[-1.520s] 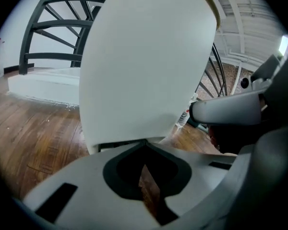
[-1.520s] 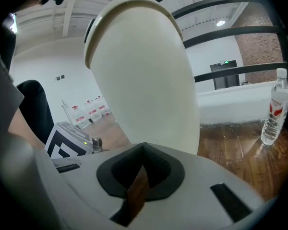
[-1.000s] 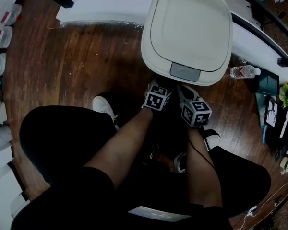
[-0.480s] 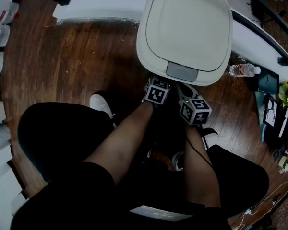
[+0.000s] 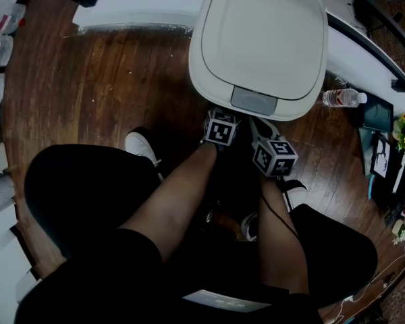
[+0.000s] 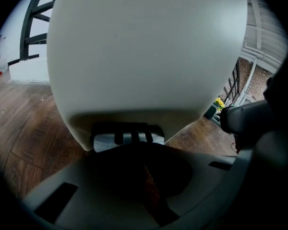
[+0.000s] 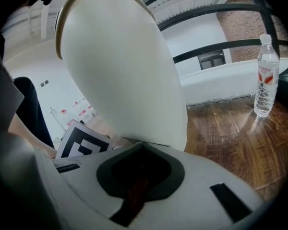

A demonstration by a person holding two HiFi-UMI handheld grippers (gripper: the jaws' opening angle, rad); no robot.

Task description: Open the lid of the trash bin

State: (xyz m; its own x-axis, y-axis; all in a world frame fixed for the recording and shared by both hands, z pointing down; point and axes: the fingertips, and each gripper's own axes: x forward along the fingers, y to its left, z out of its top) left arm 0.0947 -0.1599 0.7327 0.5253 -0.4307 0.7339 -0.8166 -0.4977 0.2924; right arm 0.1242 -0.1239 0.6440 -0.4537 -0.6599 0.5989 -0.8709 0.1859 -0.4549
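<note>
Trash bin (image 5: 201, 73) stands upright, lid (image 5: 266, 32) shut, grey latch (image 5: 254, 100) facing the person (image 5: 169, 208).

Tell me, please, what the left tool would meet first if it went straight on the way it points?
Most likely the trash bin, low on its front at the dark pedal piece just ahead of the left tool; depth is hard to judge.

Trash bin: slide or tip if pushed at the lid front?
Probably stiff: the trash bin looks like moulded plastic. Likely light, so it may slide on the glossy wooden floor. Broad body; tipping seems less likely.
</note>
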